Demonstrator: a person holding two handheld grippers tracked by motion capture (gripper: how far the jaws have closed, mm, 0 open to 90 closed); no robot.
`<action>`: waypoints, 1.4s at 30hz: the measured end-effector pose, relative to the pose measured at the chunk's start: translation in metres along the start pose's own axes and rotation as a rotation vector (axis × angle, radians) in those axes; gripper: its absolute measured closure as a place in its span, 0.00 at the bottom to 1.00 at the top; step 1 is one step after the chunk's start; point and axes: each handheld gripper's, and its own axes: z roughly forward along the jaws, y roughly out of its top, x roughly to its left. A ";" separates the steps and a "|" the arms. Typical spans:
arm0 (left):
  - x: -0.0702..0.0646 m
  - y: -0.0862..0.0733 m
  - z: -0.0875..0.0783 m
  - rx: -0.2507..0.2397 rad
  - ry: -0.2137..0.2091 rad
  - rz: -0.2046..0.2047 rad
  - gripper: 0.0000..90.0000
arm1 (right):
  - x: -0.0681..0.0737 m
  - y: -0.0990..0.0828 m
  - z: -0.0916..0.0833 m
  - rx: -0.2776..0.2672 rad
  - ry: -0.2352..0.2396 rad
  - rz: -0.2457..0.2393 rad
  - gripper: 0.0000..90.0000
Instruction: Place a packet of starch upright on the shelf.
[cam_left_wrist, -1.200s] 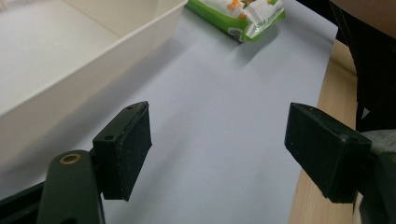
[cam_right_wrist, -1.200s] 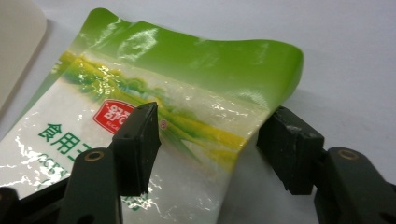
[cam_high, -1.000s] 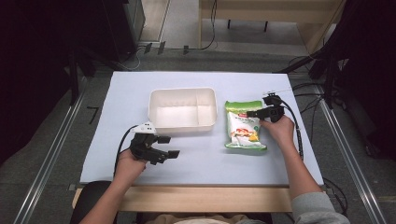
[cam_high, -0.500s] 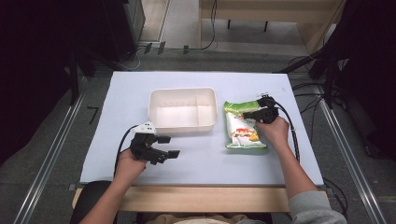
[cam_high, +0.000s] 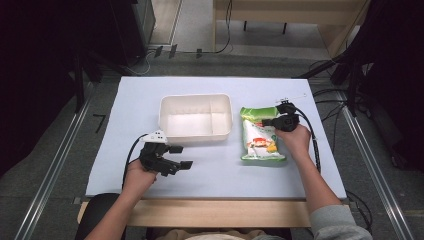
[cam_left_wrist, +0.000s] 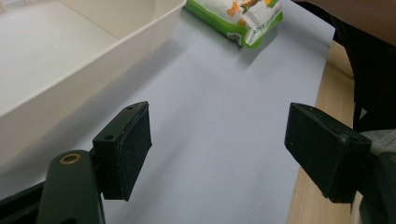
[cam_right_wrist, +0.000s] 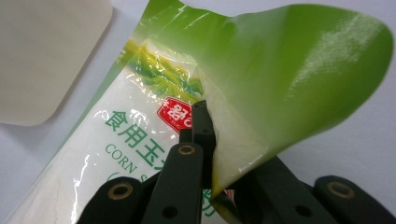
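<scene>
High view, right gripper (cam_high: 274, 121): it sat on the far half of the green and white bag (cam_high: 260, 134), its jaws just closed onto the bag's film.
High view, bag: it lay flat on the pale blue table cover (cam_high: 225, 175), reaching from under that gripper back toward the person, just beside the tub.
High view, tub (cam_high: 196, 118): a shallow cream tub stood just to the left of the right gripper, apart from the bag. A low ridge split it into a wide part and a narrow part; both looked bare.
High view, left gripper (cam_high: 176, 157): it rested low over the cover with its jaws spread and nothing between them. The tub's near wall stood just beyond it.

Left gripper view, left gripper (cam_left_wrist: 217, 149): the two black pads stood wide apart with bare cover between them.
Left gripper view, tub (cam_left_wrist: 116, 42): ahead and to the left of the jaws; the part of the floor in sight was bare.
Left gripper view, bag (cam_left_wrist: 243, 18): farther ahead, past the tub's corner, its green sealed end on the cover.

Right gripper view, right gripper (cam_right_wrist: 210, 140): the jaws were pinched together on a fold of the bag.
Right gripper view, bag (cam_right_wrist: 140, 140): its green edge curled up above the jaws; the white front carried green print and a red mark.
Right gripper view, tub (cam_right_wrist: 46, 56): a rounded cream corner lay to the upper left of the jaws.
</scene>
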 end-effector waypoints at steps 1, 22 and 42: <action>0.001 0.000 0.000 -0.002 -0.003 -0.001 0.26 | 0.000 0.001 -0.002 -0.007 0.004 0.005 1.00; 0.001 0.000 0.000 -0.003 -0.001 -0.004 0.26 | 0.027 0.012 -0.057 -0.100 0.083 -0.060 1.00; 0.001 0.000 0.000 -0.002 0.001 -0.006 0.26 | 0.057 0.020 -0.113 -0.179 0.094 -0.135 1.00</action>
